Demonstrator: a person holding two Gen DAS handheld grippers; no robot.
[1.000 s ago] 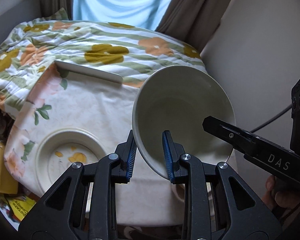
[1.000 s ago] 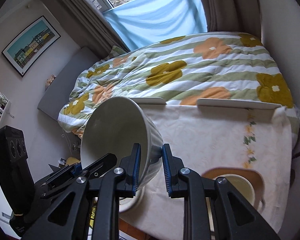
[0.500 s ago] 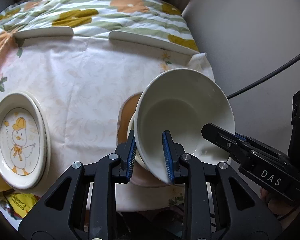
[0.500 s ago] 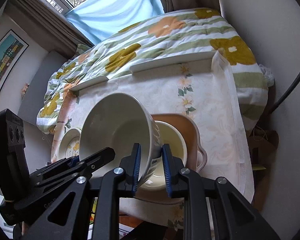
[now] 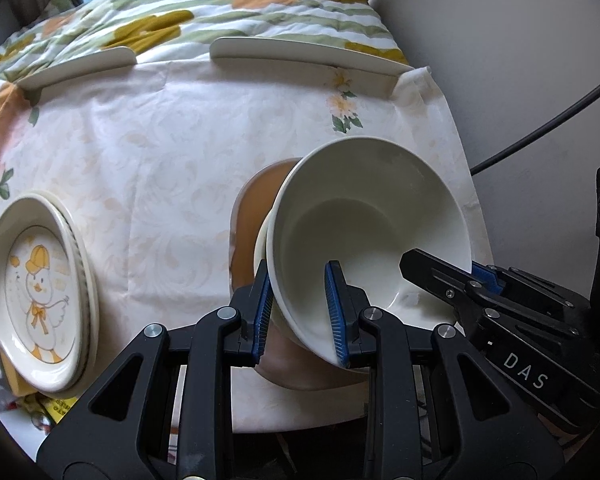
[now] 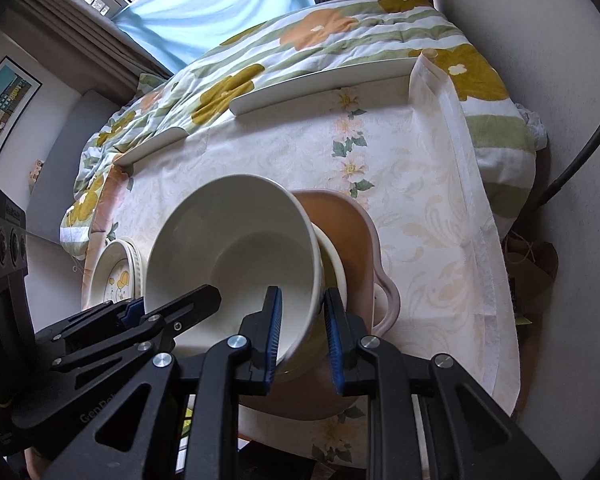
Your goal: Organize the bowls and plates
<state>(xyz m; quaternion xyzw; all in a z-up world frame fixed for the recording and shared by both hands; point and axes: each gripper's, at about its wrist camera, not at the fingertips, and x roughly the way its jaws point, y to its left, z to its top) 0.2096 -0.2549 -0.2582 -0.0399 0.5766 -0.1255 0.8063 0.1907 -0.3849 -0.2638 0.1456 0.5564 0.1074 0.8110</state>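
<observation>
A large cream bowl [image 5: 364, 216] [image 6: 236, 248] is held tilted by both grippers. My left gripper [image 5: 300, 308] is shut on its left rim. My right gripper [image 6: 300, 332] is shut on its right rim and also shows in the left wrist view [image 5: 460, 284]. The bowl hangs just over a smaller cream bowl [image 6: 334, 268] that sits in a tan dish with a handle [image 6: 356, 232] [image 5: 252, 220]. A stack of duck-print plates [image 5: 40, 300] [image 6: 118, 276] lies at the table's left edge.
The table [image 5: 160, 160] has a cream floral cloth and two white rails [image 5: 300, 54] along its far edge. A flowered quilt [image 6: 300, 48] lies behind it. A grey wall [image 5: 520, 60] and a black cable [image 5: 540, 132] are at the right.
Both grippers have carried the large bowl from the left side of the table to the right and lowered it over the smaller bowl in the tan dish.
</observation>
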